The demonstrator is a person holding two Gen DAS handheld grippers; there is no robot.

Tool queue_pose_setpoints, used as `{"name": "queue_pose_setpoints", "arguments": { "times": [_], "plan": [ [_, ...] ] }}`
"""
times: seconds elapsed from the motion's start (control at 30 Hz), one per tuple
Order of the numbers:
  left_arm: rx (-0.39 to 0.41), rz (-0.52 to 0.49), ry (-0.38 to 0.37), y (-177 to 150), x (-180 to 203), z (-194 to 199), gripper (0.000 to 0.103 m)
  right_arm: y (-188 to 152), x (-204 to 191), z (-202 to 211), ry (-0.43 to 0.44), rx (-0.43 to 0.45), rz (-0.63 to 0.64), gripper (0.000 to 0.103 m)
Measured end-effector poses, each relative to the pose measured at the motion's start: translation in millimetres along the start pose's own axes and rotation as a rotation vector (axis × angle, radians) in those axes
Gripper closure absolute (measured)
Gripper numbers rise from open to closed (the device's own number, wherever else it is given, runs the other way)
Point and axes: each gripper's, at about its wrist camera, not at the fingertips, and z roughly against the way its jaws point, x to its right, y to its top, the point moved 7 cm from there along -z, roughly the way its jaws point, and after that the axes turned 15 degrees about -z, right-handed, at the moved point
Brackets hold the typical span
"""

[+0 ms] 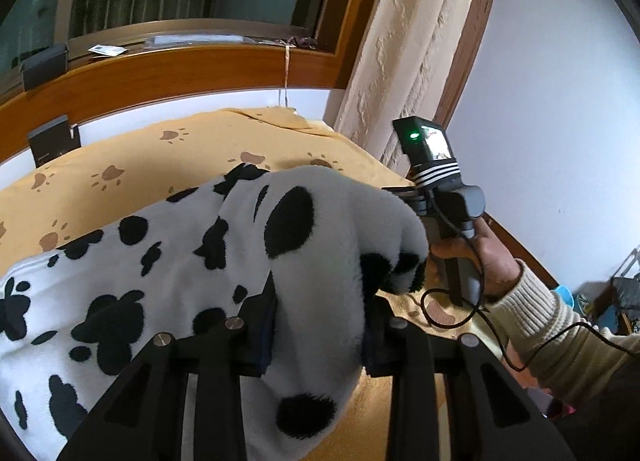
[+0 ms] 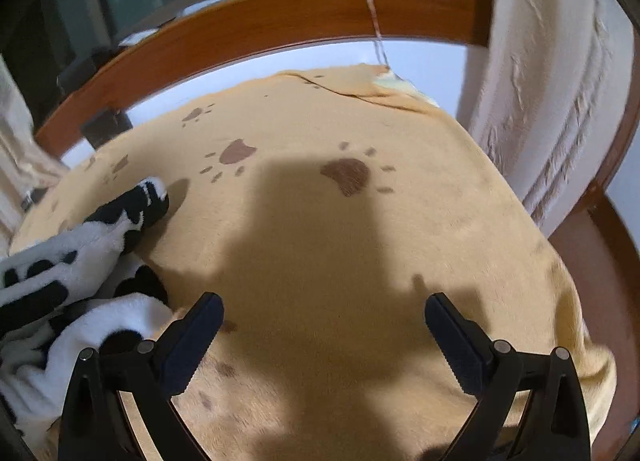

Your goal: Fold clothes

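Fleece garment (image 1: 192, 261) clamped in left hand-held gripper (image 1: 320, 325); right hand-held gripper (image 2: 324, 341) spread.

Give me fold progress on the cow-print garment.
Done: nothing visibly folded; the cow-print garment lies bunched on the paw-print blanket. In hand: left gripper is shut on a fold of it. Left: right gripper is open over bare blanket, holding nothing.

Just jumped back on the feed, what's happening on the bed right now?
The left claw is shut on a bunched part of the cow-print fleece garment, lifting it above the yellow paw-print blanket that covers the bed. The right claw is open and holds nothing, out over bare blanket with the garment off to its left. No neat fold shows yet; the fleece is rumpled.
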Motion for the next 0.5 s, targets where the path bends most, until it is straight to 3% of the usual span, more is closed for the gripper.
{"name": "queue_pose_setpoints", "arguments": {
  "times": [0.13, 0.33, 0.43, 0.5],
  "plan": [
    [0.004, 0.003, -0.005, -2.5, 0.5, 3.0, 0.068, -3.5, -9.6, -17.7, -0.067, -0.022, 0.080, 0.000],
    [0.018, 0.001, -0.010, -0.9, -0.9, 7.8, 0.073, -4.7, -6.9, -20.7, -0.034, -0.027, 0.098, 0.000],
    [0.018, -0.003, -0.017, -1.5, -0.3, 6.2, 0.073, -3.4, -4.5, -9.2, 0.113, -0.083, 0.025, 0.000],
    [0.013, -0.010, -0.028, -3.3, 1.9, 2.3, 0.073, -3.5, -2.6, 5.5, 0.299, -0.177, -0.094, 0.000]
  ]
}}
